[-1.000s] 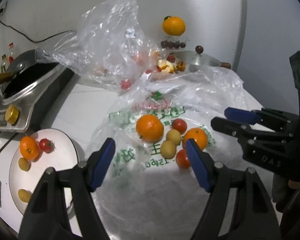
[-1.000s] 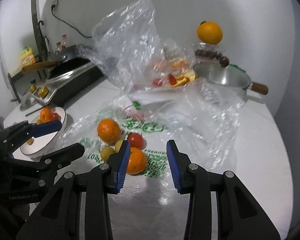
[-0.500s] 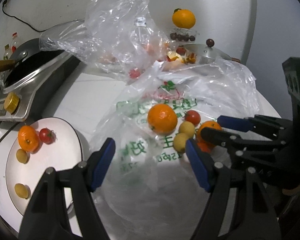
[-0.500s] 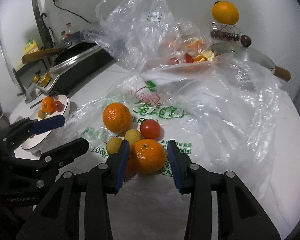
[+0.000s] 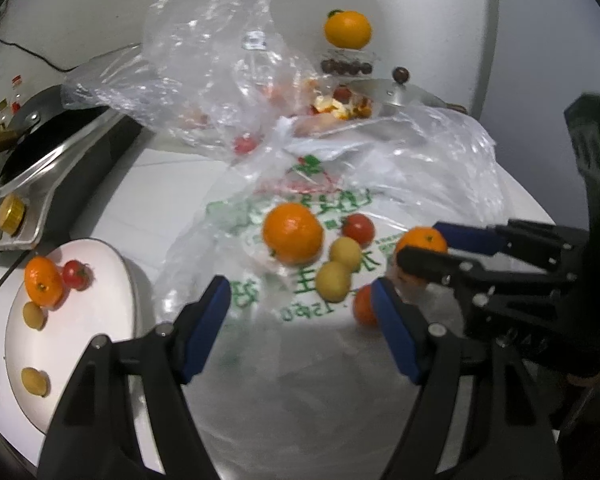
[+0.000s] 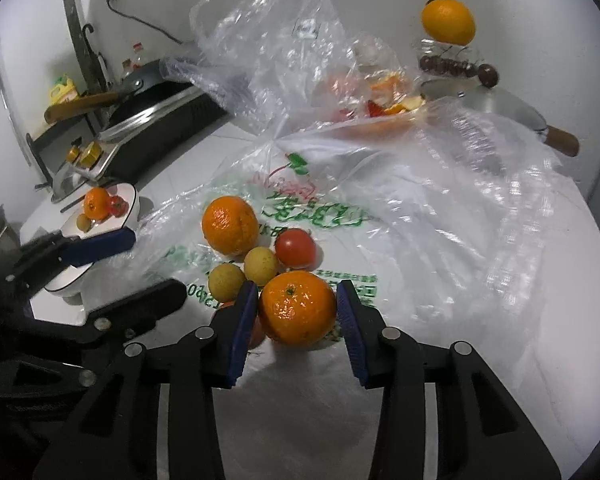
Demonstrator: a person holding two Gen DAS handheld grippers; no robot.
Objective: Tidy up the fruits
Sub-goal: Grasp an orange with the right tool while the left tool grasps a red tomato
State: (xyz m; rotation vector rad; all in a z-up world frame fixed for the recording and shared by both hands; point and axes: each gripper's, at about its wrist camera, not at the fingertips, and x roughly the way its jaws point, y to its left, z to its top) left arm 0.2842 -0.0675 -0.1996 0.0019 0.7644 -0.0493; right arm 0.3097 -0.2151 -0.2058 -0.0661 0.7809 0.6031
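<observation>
Right gripper [image 6: 297, 307]: its jaws have just been closing, blue pads bracketing an orange [image 6: 297, 307] that lies on the printed plastic bag [image 6: 380, 216]. The left pad looks to touch the fruit; at the right pad I cannot tell contact from a sliver of gap, so not a sure grasp.

Left gripper [image 5: 302, 312]: spread wide, nothing between the pads, hovering over the same bag.

Just beyond the bracketed orange: 2 small yellow fruits [image 6: 244, 271], a red tomato [image 6: 295, 249], a bigger orange [image 6: 229, 230], all clustered and touching or nearly so.

Further left, a white plate [image 5: 84, 332] carrying 1 orange, 1 tomato and 3 small yellow fruits.

Behind, a crumpled clear bag [image 6: 260, 40] and a stovetop with a pan [image 6: 140, 88].
</observation>
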